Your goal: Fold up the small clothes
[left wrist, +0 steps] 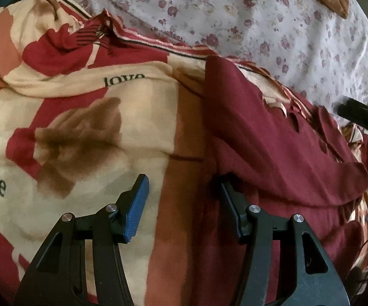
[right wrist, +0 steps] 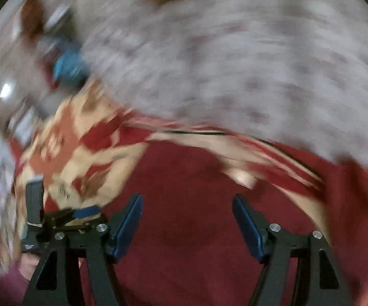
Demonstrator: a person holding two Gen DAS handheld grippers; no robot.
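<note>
Bed first: a white floral sheet (left wrist: 273, 25) fills the far half of my left view, with a red-and-cream "love" blanket (left wrist: 69, 127) lying nearer on top of it; on the blanket lies the maroon garment (left wrist: 286, 153), spread fairly flat, its long axis running from lower left up toward the right edge of the view; a cut-out trim shows along its upper edge.

My left gripper (left wrist: 182, 191) hangs low over the garment's left border, released and gripping nothing; its right finger (left wrist: 231, 204) sits at or on the maroon edge, its left one (left wrist: 136, 204) over bare blanket, so the hem lies between the jaws; whether cloth is already touched, I cannot tell.

Right view is badly motion-blurred; my right gripper (right wrist: 187, 219) is also spread apart and empty, above the maroon garment (right wrist: 184, 229), contact unclear; the left tool shows faintly at that frame's lower left.

Judgement: left is nearer the edge, so it should pinch there and carry the fold rightward along the long axis.
</note>
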